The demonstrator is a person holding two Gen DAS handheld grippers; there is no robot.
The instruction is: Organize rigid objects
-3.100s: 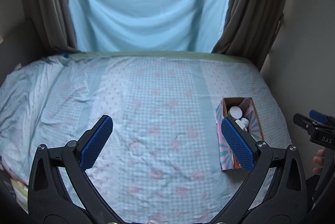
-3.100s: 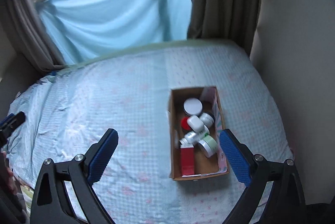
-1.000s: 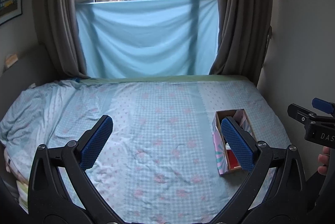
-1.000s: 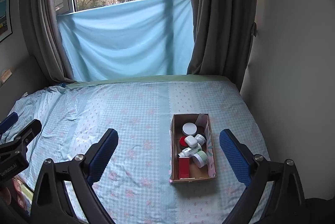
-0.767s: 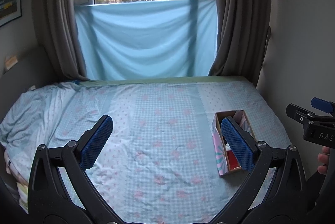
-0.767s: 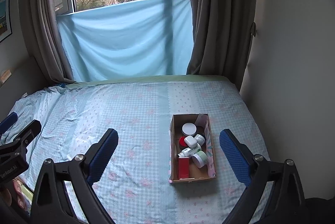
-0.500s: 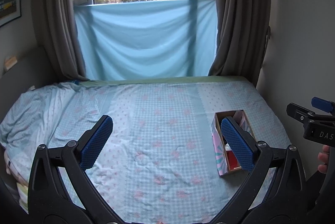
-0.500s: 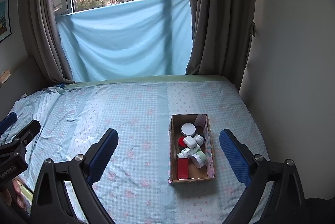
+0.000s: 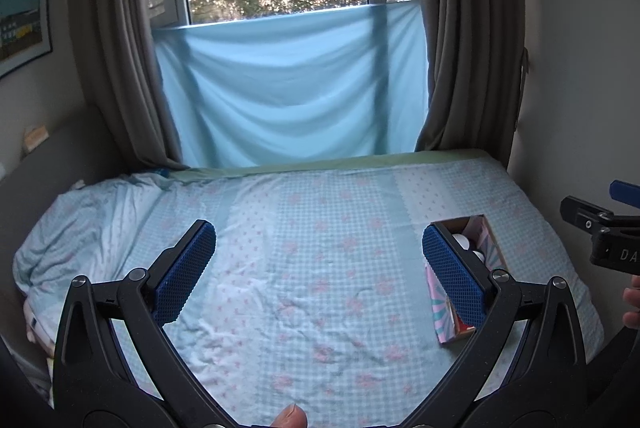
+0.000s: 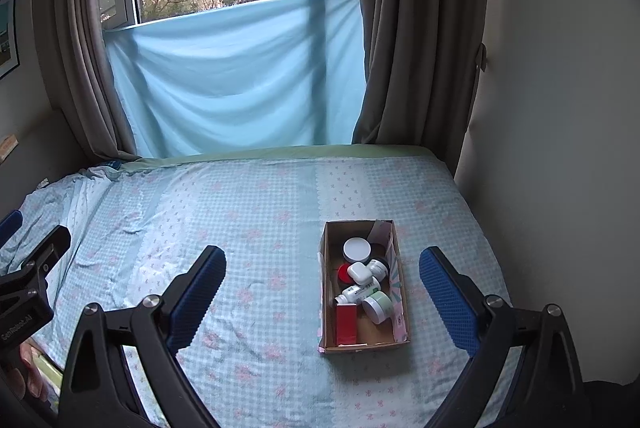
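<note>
**Both claws wide open above the bed, box packed near its right edge**

The left claw and the right claw both hang over the bed with jaws spread wide and nothing held. A cardboard box sits on the checked sheet near the bed's right edge, toward the near end. Inside lie a white-lidded jar, a red box, a small white bottle and a green-banded jar, crowded together and touching.
</note>
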